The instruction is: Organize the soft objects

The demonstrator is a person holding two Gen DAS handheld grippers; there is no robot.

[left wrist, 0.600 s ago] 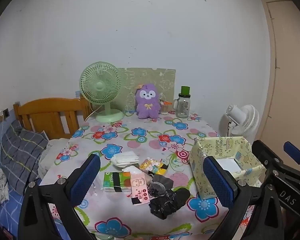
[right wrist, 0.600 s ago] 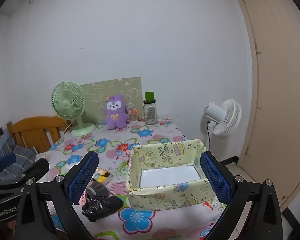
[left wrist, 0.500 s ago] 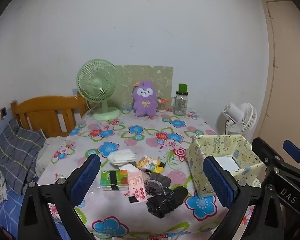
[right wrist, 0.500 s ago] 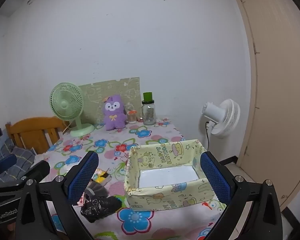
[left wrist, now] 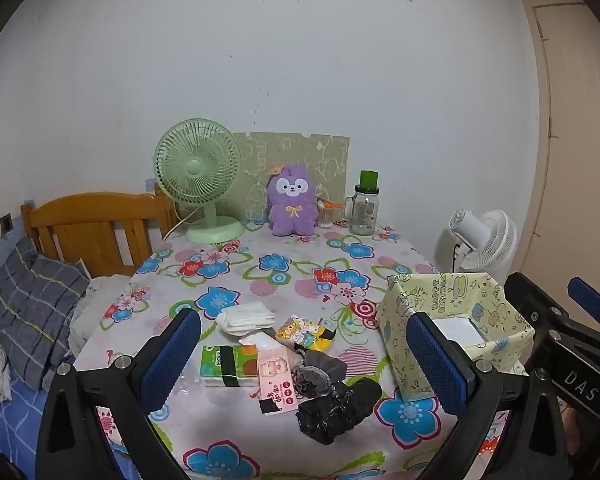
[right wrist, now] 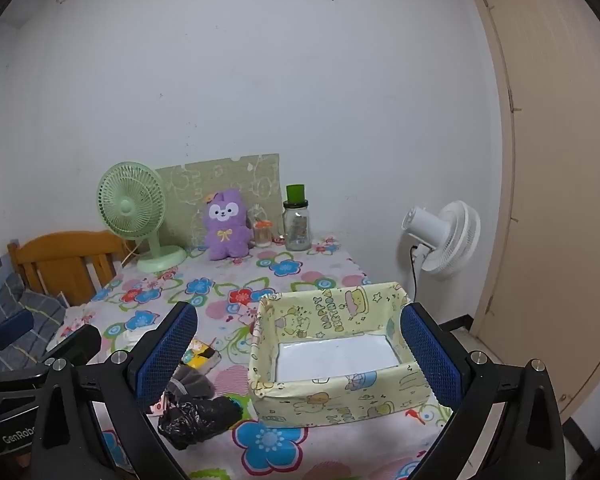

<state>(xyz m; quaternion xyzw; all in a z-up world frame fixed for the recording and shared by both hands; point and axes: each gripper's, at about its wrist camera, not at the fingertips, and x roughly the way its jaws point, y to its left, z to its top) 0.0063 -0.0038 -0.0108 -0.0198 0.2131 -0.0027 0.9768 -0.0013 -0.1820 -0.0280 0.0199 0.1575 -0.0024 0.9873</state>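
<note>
I hold both claws spread wide above the near edge of the flower-patterned worktop [left wrist: 260, 432], gripping nothing. My left claw [left wrist: 304, 360] frames a cluster of soft items: a black crumpled bag [left wrist: 336, 410], grey fabric [left wrist: 320, 370], a green tissue pack [left wrist: 228, 364], folded white cloth [left wrist: 246, 318]. My right claw [right wrist: 296, 354] frames the yellow cartoon-print box [right wrist: 336, 394], just right of that cluster. A purple plush toy [right wrist: 225, 224] sits at the far edge.
</note>
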